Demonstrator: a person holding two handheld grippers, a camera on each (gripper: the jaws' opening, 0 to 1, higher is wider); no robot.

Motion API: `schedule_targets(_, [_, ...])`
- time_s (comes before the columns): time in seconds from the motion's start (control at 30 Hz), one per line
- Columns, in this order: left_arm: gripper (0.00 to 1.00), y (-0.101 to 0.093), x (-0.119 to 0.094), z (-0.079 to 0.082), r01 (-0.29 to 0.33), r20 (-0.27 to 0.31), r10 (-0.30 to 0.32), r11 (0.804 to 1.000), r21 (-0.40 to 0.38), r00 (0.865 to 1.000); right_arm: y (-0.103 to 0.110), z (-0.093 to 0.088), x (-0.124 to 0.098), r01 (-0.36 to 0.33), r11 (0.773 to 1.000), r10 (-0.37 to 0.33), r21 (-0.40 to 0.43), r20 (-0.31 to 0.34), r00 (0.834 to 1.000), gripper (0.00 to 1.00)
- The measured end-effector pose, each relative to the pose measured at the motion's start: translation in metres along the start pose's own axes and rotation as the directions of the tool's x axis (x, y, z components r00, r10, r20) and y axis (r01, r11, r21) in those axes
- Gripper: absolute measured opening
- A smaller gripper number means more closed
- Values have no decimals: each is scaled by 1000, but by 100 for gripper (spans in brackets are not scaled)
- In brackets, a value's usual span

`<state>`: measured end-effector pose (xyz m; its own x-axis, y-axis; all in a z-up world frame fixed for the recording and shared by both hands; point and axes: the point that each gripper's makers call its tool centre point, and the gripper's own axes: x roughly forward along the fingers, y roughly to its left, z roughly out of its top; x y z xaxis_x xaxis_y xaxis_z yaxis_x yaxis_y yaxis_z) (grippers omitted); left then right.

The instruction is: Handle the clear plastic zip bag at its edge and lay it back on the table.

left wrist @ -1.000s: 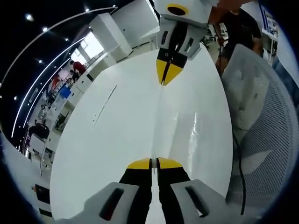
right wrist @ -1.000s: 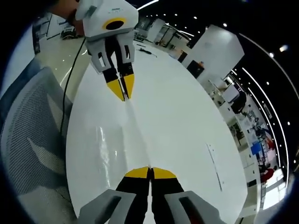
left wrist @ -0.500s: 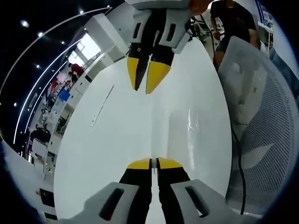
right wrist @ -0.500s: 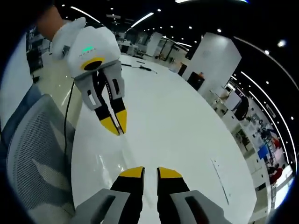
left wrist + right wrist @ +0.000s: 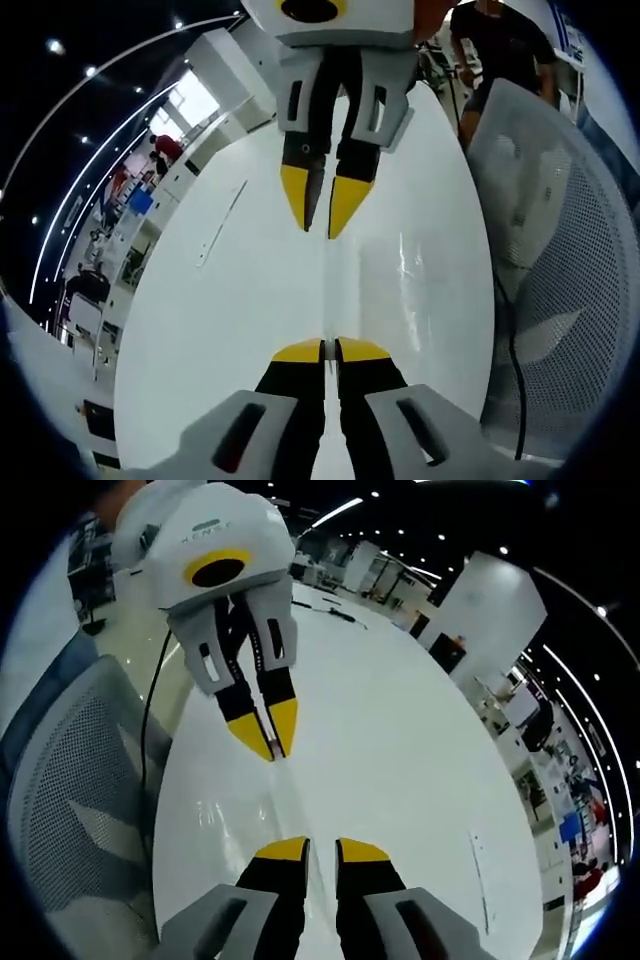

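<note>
Right gripper (image 5: pixel 320 848) now has its jaws apart with a clear gap between the yellow tips; one second ago they were together on the clear plastic zip bag (image 5: pixel 400 285), and half a second ago they had already parted. It has therefore released its end of the bag. Left gripper (image 5: pixel 329 350) remains clamped on the bag's near edge, jaws together, as in both earlier pictures.

In the left gripper view the bag runs forward from the left gripper's tips toward the right gripper, whose tips hang just above the far end. The bag appears to lie on the white table (image 5: pixel 220 320); judged from this, only the left gripper's release is outstanding.

The bag's outline is hard to make out: only faint glints and a crease line show against the table. Whether the far edge lies fully flat cannot be told. A mesh chair (image 5: pixel 560 250) stands to the right of the left gripper.
</note>
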<state>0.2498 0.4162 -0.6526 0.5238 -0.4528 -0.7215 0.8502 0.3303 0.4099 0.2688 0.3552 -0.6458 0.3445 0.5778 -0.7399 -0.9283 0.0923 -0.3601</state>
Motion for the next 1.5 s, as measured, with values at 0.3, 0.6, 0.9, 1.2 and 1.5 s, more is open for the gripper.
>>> schedule_targets(0.3, [0, 1, -1, 5, -2, 14, 2, 1000, 10, 1000, 3, -10, 4, -19, 1000, 19, -3, -37, 999, 5])
schedule_targets(0.6, [0, 1, -2, 6, 0, 29, 0, 1000, 3, 1000, 10, -15, 9, -46, 998, 48, 31, -63, 997, 0])
schedule_targets(0.9, [17, 12, -7, 19, -78, 83, 75, 996, 35, 994, -4, -20, 10, -6, 994, 14, 109, -73, 997, 0])
schedule_targets(1.2, [20, 17, -9, 45, -99, 148, 89, 993, 58, 985, -21, -18, 6, 30, 992, -21, 121, -75, 997, 0])
schedule_targets(1.5, [18, 18, 4, 57, -86, 154, 70, 991, 98, 985, -31, -13, 0, 51, 993, -43, 106, -77, 996, 0])
